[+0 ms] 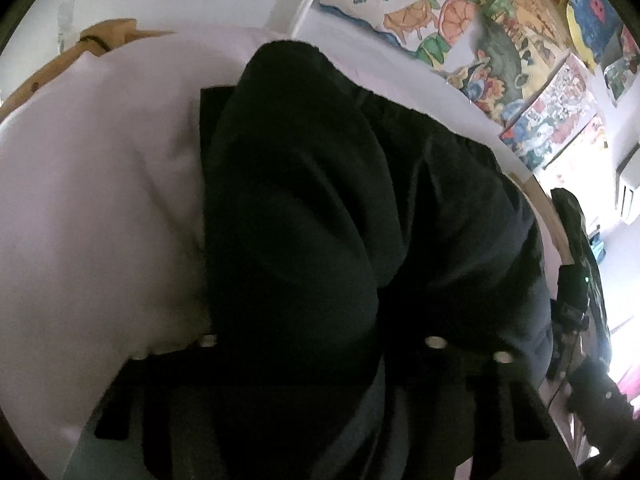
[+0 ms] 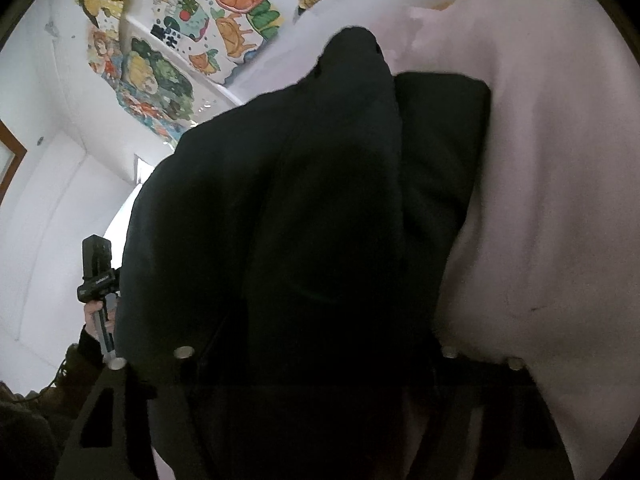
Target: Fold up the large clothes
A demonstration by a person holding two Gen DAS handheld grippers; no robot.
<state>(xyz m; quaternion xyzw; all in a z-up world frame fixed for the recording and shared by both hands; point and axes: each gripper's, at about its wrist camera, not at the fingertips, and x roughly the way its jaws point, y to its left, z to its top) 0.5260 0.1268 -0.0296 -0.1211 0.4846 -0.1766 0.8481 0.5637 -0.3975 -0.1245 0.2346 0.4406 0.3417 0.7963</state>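
A large black garment (image 1: pixel 340 220) fills the middle of the left wrist view and drapes over my left gripper (image 1: pixel 320 128), hiding most of both fingers. The same black garment (image 2: pixel 300 220) covers my right gripper (image 2: pixel 400 120) in the right wrist view; one black finger (image 2: pixel 444 120) shows at its right side. Both grippers appear shut on the cloth and hold it up above a pale pink bed sheet (image 1: pixel 92 200), which also shows in the right wrist view (image 2: pixel 552 200). The left gripper's body and the hand holding it show at the left of the right wrist view (image 2: pixel 96 272).
A wall with colourful painted drawings (image 1: pixel 500 40) stands behind the bed, also seen in the right wrist view (image 2: pixel 180 60). A wooden piece (image 1: pixel 100 44) sits at the upper left. A white air conditioner (image 1: pixel 628 188) hangs at the right.
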